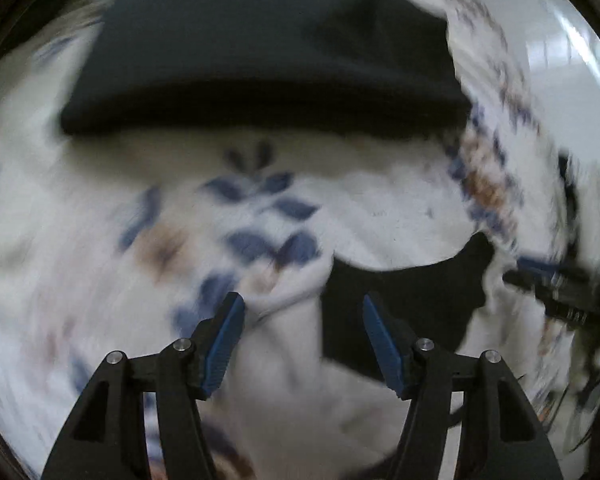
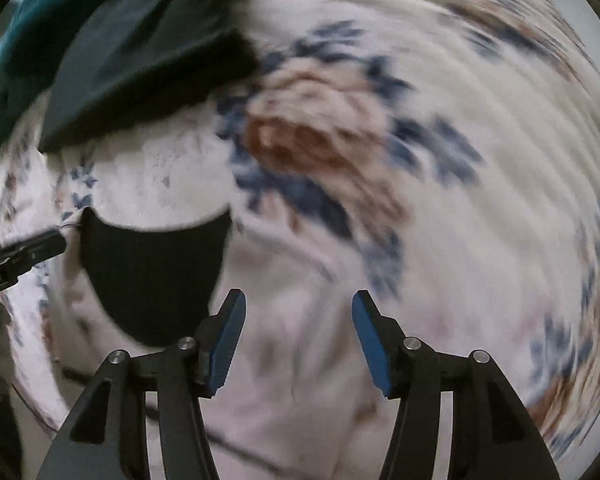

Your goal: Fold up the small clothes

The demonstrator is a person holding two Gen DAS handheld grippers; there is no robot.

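A small black garment (image 1: pixel 400 304) lies on a white cloth with blue and brown flowers (image 1: pixel 260 216); a white fold covers its upper edge. My left gripper (image 1: pixel 304 336) is open just above it, with white fabric between the fingers. In the right wrist view the black garment (image 2: pixel 152 276) lies left of my right gripper (image 2: pixel 298 332), which is open over white fabric. The left gripper's tip (image 2: pixel 28 254) shows at that view's left edge, and the right gripper's tip (image 1: pixel 548 284) shows at the left wrist view's right edge. Both views are motion-blurred.
A larger dark folded garment (image 1: pixel 260 64) lies further back on the floral cloth; it also shows in the right wrist view (image 2: pixel 140 64), with a teal garment (image 2: pixel 28 40) behind it. A pale floor (image 1: pixel 560 60) shows past the cloth's right edge.
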